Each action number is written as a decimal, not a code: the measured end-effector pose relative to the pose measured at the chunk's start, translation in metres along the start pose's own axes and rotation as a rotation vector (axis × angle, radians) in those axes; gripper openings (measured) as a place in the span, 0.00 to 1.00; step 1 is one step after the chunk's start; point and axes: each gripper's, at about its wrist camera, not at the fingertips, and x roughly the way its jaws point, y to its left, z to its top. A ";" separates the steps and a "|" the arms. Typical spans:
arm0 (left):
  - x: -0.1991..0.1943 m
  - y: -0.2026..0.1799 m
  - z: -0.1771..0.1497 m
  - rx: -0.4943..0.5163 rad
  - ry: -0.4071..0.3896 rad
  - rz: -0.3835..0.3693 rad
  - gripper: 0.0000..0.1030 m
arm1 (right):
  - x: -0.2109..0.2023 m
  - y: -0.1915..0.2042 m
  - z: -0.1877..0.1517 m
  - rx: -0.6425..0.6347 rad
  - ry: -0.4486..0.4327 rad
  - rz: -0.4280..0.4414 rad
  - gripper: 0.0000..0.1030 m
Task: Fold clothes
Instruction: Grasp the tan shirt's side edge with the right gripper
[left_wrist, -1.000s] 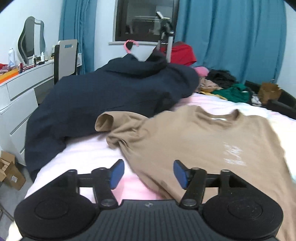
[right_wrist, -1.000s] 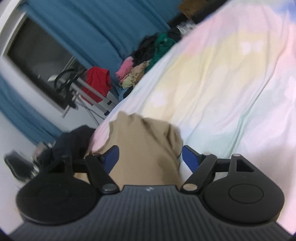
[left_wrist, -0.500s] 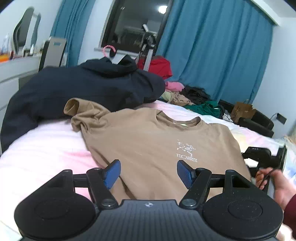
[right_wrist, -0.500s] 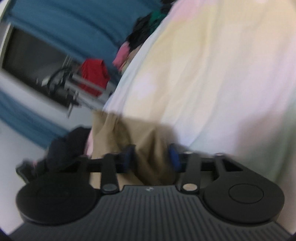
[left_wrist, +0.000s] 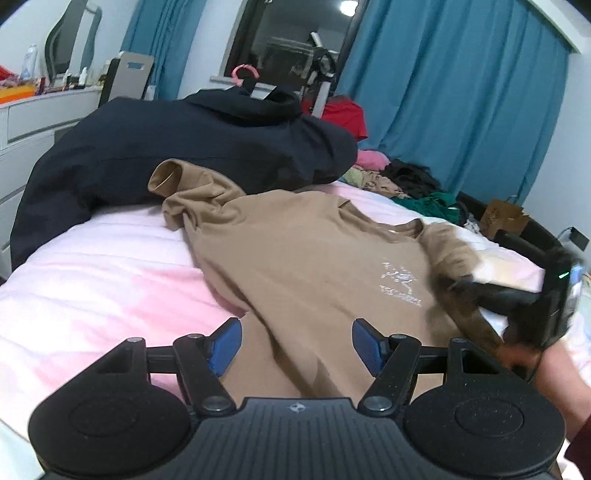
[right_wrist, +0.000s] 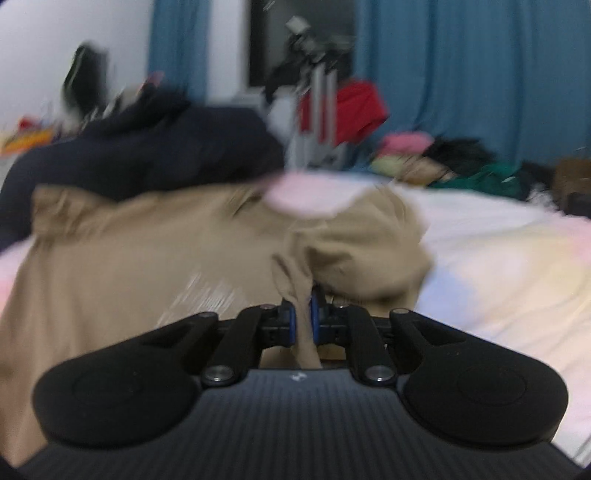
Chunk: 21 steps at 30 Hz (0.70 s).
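Folding tan shirt (left_wrist: 303, 258), spread mid-frame on bed (left_wrist: 103, 266). Right gripper (right_wrist: 303, 320) closing, pinched on sleeve cloth; left gripper (left_wrist: 295, 345) apart, empty, low centre. Best carried across low, sleeve edge kept straight.

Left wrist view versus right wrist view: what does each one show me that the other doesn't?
Only the left wrist view shows the left gripper, open above the hem, the shirt's bunched sleeve, the white dresser, and the right gripper's body from outside.

Only the right wrist view shows the right gripper head-on, its jaws closing with a fold of the tan T-shirt pressed between its blue pads.

Both show the tan shirt lying print-up on the pink bedsheet, the dark jacket behind it, the blue curtains and the clothes pile.
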 end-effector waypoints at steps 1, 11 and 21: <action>-0.003 -0.002 -0.001 0.017 -0.010 0.001 0.66 | 0.004 0.007 -0.003 -0.024 0.021 0.014 0.11; -0.008 -0.015 -0.003 0.064 -0.021 -0.006 0.66 | -0.050 -0.038 0.009 0.377 -0.150 0.180 0.75; -0.004 -0.014 0.001 0.047 -0.037 -0.003 0.67 | -0.031 -0.112 -0.018 0.749 -0.169 0.180 0.74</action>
